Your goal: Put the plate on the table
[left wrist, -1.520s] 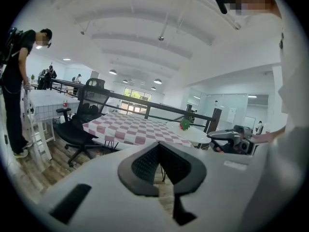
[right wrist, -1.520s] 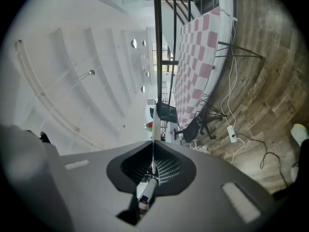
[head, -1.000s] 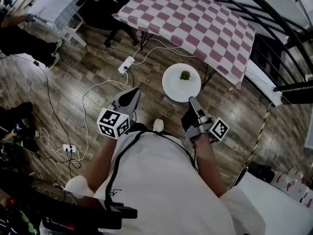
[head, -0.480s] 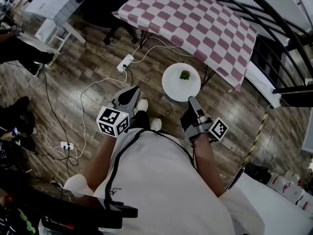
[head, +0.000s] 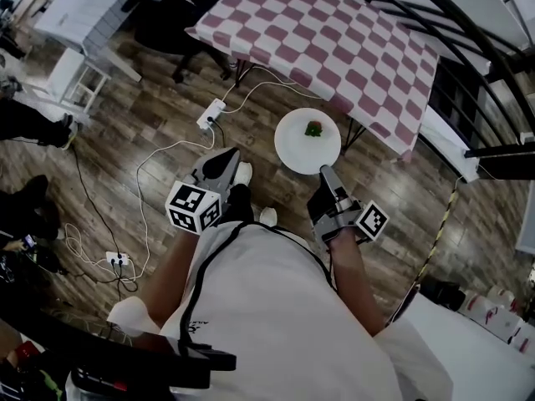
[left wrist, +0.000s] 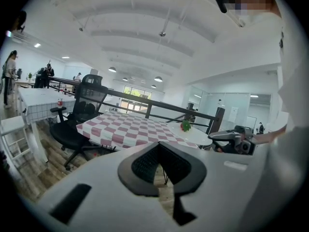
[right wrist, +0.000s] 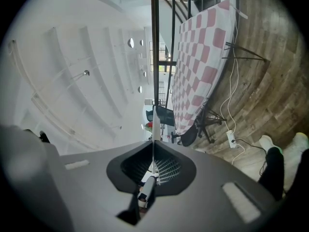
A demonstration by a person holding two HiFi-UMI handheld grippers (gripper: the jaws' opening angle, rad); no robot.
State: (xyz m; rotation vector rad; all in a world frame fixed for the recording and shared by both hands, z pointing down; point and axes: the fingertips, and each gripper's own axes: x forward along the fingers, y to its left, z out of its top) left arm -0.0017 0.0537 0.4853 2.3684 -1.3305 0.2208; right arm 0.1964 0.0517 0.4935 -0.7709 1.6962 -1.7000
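A white round plate (head: 308, 143) with a small green and red bit of food (head: 314, 129) hangs level above the wooden floor, just short of the pink-and-white checked table (head: 326, 40). My right gripper (head: 324, 174) is shut on its near rim; in the right gripper view the plate (right wrist: 153, 129) shows edge-on between the closed jaws. My left gripper (head: 227, 159) is held beside it to the left, shut with nothing in it. From the left gripper view I see the plate (left wrist: 195, 135), the food (left wrist: 185, 125) and the table (left wrist: 130, 127) ahead.
A white power strip (head: 211, 114) with cables lies on the floor before the table. A black office chair (head: 180, 15) and a white table (head: 92, 2) stand at the far left. Black railing (head: 468, 23) runs behind the checked table. The person's shoes (head: 242, 174) are below.
The person has stepped forward: the checked table and the floor have slid nearer in view. The plate stays in the right gripper; both grippers keep their pose.
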